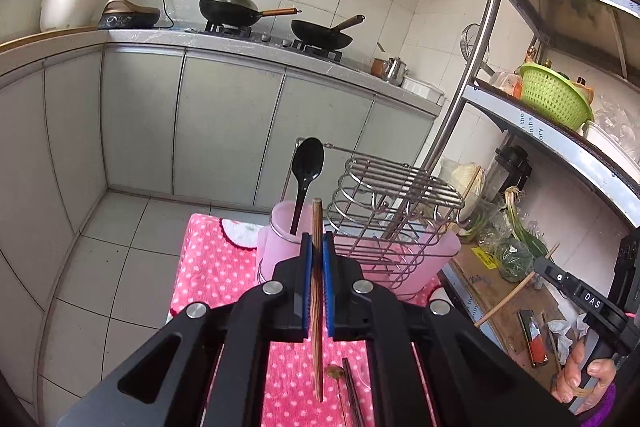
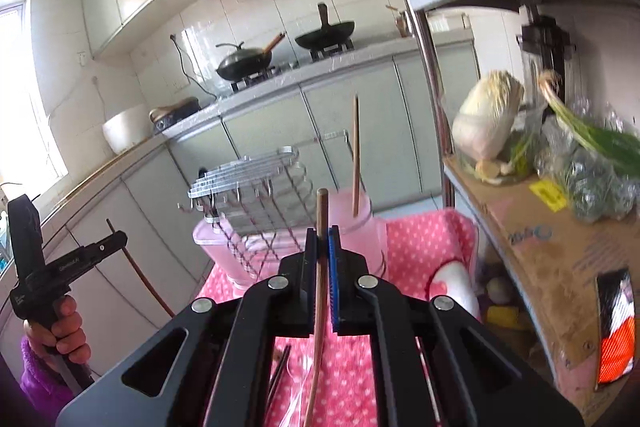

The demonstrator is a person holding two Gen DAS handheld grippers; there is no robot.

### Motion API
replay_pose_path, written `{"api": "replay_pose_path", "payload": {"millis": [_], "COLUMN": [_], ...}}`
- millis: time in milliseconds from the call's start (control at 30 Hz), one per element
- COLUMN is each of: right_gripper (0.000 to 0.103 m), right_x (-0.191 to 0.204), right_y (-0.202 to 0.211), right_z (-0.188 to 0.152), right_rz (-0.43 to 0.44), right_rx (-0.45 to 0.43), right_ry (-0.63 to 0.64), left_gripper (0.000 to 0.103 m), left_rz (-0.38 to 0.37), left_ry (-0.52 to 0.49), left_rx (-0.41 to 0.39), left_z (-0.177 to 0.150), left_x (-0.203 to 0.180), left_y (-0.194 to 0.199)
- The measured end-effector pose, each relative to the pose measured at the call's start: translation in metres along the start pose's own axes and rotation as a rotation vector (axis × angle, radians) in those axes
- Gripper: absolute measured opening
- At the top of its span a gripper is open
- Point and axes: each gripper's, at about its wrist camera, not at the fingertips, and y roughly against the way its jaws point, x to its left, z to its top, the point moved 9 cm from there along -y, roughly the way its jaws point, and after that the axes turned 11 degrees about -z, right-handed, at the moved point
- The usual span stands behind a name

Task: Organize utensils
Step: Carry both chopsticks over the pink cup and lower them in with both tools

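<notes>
Left gripper (image 1: 317, 247) jaws clamping brown wooden chopstick (image 1: 317, 307), right gripper (image 2: 322, 243) jaws clamping reddish-brown chopstick (image 2: 320, 307)

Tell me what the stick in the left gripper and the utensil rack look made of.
Thin brown chopstick: apparently wood or bamboo, matte with grain-like streaks. Silver wire rack: bare metal, probably steel, shiny bent rods. Translucent pink cups in it: likely frosted plastic.

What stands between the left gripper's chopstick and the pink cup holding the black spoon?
Nothing visible. The left gripper holds its chopstick just short of the pink cup, whose mouth holds only the black spoon. The wire rack stands to the right.
</notes>
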Motion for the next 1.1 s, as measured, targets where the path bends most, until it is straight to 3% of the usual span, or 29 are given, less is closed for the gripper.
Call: {"api": "replay_pose_path", "payload": {"millis": [533,800,1100], "right_gripper": [0.006,0.006,0.006], "right_x": [0.011,0.011,0.009], "right_y": [0.005,0.006,-0.032], "right_z": [0.106,0.161,0.173], "right_rz": [0.006,-0.005,-0.027], "right_rx": [-0.095,-0.167,-0.129], "right_ry": [0.03,0.021,0.019], "left_gripper": [0.004,0.004,0.004], "left_rz": [-0.001,0.029,0.091], "left_ry": [0.0,-0.031,-0.017], "left_rx": [-0.037,-0.126,-0.178], "left_z": [0.078,0.137,0.173], "left_x": [-0.008,-0.01,0.005], "left_y": [0.003,0.012,-0.011]}}
